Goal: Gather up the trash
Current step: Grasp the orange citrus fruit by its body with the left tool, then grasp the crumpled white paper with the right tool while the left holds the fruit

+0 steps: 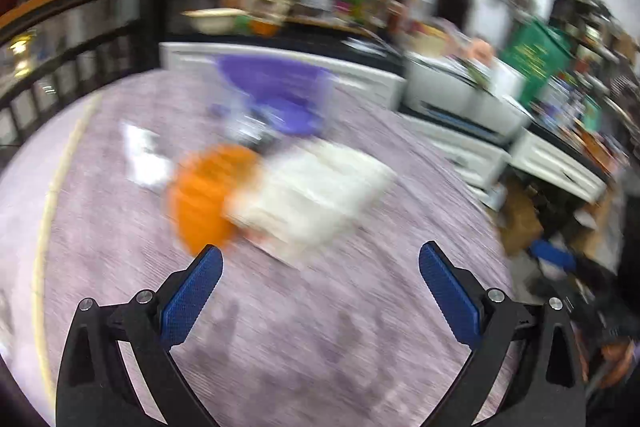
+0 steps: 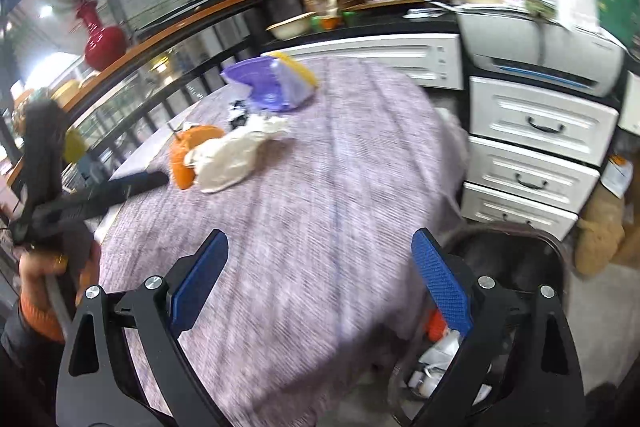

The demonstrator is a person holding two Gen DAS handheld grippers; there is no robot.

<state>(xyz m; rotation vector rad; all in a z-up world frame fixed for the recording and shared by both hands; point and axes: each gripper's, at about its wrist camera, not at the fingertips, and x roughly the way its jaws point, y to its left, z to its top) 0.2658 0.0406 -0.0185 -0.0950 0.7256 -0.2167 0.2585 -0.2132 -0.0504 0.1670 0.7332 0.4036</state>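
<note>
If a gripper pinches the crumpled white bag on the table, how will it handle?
The white bag looks thin and crumpled, so probably floppy and light, sagging from any pinch. It touches the orange bag, which may drag along. The tablecloth looks textured, so sliding seems unlikely.

Your left wrist view was smeared by motion: ahead of the left gripper (image 1: 320, 255), the orange item (image 1: 204, 195) and white wrapper (image 1: 320, 191) lacked any readable outline, and the purple container (image 1: 276, 87) beyond them was a streak. In your right wrist view, the bin (image 2: 520, 247) below the right gripper (image 2: 320, 243) was partly hidden behind its right finger, contents indistinct.
</note>
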